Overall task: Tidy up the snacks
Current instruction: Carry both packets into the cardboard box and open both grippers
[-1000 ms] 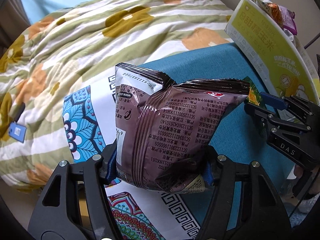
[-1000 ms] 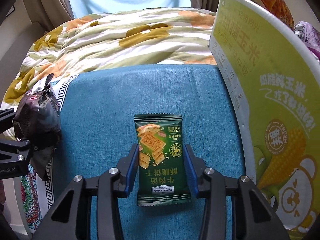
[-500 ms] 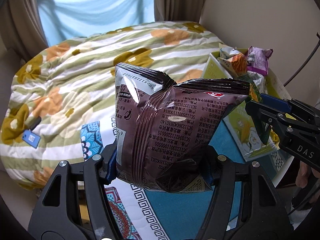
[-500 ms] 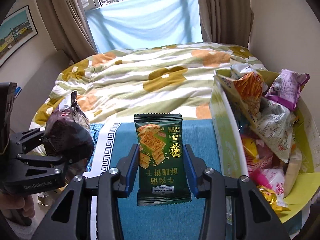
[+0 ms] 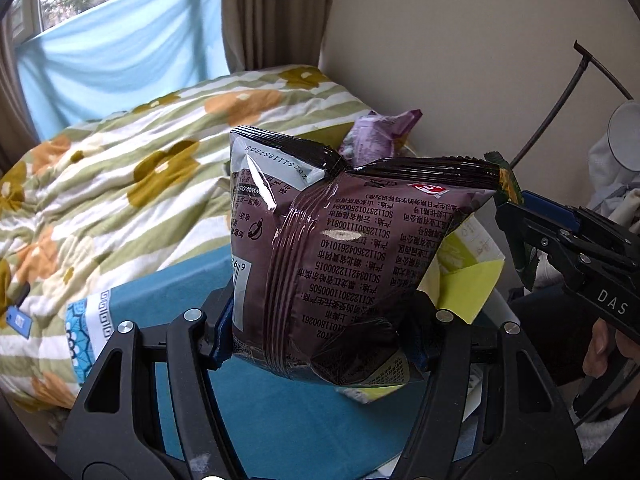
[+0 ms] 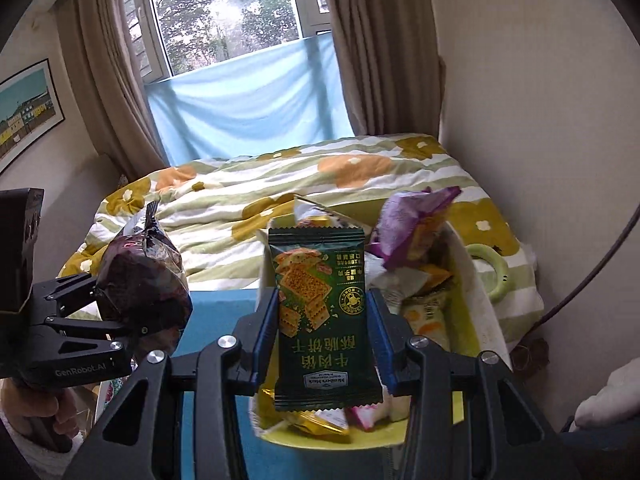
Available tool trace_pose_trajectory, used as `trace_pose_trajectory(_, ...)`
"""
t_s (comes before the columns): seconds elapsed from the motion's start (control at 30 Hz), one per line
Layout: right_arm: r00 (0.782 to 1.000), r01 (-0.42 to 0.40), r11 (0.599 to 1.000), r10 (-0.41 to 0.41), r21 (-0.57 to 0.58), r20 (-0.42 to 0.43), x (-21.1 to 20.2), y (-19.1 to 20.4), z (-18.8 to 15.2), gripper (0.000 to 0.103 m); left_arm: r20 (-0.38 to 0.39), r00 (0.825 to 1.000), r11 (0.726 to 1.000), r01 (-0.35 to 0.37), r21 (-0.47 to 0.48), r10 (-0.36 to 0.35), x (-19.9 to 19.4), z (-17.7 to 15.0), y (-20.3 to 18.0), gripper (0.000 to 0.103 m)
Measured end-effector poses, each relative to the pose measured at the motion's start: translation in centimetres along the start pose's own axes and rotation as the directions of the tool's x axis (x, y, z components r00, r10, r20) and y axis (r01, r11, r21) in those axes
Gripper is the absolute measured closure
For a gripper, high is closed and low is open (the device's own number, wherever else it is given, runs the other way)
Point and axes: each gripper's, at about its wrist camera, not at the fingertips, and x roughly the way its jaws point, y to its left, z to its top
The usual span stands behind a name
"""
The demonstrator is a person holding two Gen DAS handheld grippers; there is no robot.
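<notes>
While you hold both tools up over the blue surface [image 5: 280, 432], your left gripper [image 5: 320, 340] has its jaws pinching the lower part of a puffy dark brown snack bag [image 5: 344, 264]. The bag stands upright between the blue pads, its crimped top edge above the jaws and its printed back facing the camera. Seen from the right wrist, that same bag [image 6: 144, 280] bulges out ahead of the left jaws, off to the left of your right gripper.

Your right gripper [image 6: 324, 344] has its jaws pressed against the two long edges of a slim green cracker packet [image 6: 324, 316]. The packet stands upright between the pads, with its serrated top above them and its bottom seal hanging just below.

Directly beyond and beneath the right jaws sits the yellow-green snack box [image 6: 464, 264], open at the top and crowded with packets. A purple packet [image 6: 412, 228] sticks up out of it, to the right of the green packet. In the left wrist view a yellow-green flap of the box [image 5: 468, 288] shows just right of the brown bag, and the purple packet [image 5: 380, 136] peeks over the bag's top edge.

Beyond both jaws lies the bed with its flowered quilt [image 6: 360, 184], and behind that a blue cloth [image 6: 248, 104] hangs under the window. Part of your right hand [image 5: 604, 348] shows at the right edge of the left view.
</notes>
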Motion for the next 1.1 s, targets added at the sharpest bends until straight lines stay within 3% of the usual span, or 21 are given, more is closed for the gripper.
trace_pose_trajectory(0.13, 1.000, 0.009, 1.000, -0.009, 0.026, -0.004, -1.0, -4.1, -0.3, 0.063, -0.036, 0.999, 0.999, -0.024, -0.029, 0.023, 3.1, 0.4, -3.6, 0.039)
trace_pose_trajectory(0.17, 1.000, 0.009, 1.000, -0.009, 0.022, -0.006, -1.0, -4.9, -0.3, 0.063, -0.035, 0.999, 0.999, -0.023, -0.039, 0.021, 3.7, 0.4, -4.2, 0.033)
trace_pose_trajectory(0.2, 1.000, 0.004, 1.000, -0.003, 0.019, -0.012, -0.9, -5.6, -0.3, 0.063, -0.033, 0.999, 0.999, -0.022, -0.050, 0.020, 4.2, 0.3, -4.7, 0.015)
trace_pose_trajectory(0.27, 0.999, -0.017, 1.000, 0.017, 0.011, -0.031, -0.6, -6.7, -0.4, 0.063, -0.031, 0.998, 0.994, -0.065, -0.084, 0.062, 4.8, 0.1, -5.4, 0.000)
trace_pose_trajectory(0.43, 0.993, -0.070, 0.997, 0.067, -0.030, -0.094, 0.9, -8.8, -0.7, 0.063, -0.065, 0.990, 0.978, -0.131, -0.164, 0.121, 4.4, -2.1, -4.0, 0.000)
trace_pose_trajectory(0.67, 0.983, -0.125, 0.992, 0.124, -0.002, -0.136, 2.4, -10.9, -1.4, 0.063, -0.093, 0.985, 0.954, -0.163, -0.250, 0.144, 2.2, -5.0, -2.3, 0.000)
trace_pose_trajectory(0.9, 0.975, -0.152, 0.988, 0.150, -0.001, -0.163, 3.5, -10.6, -1.0, 0.063, -0.100, 0.974, 0.931, -0.224, -0.290, 0.203, 1.4, -6.7, -1.5, 0.000)
trace_pose_trajectory(1.1, 0.967, -0.144, 0.990, 0.142, 0.006, -0.212, 7.7, -10.7, -0.6, 0.063, -0.132, 0.966, 0.920, -0.251, -0.301, 0.221, 2.0, -8.3, -1.0, 0.000)
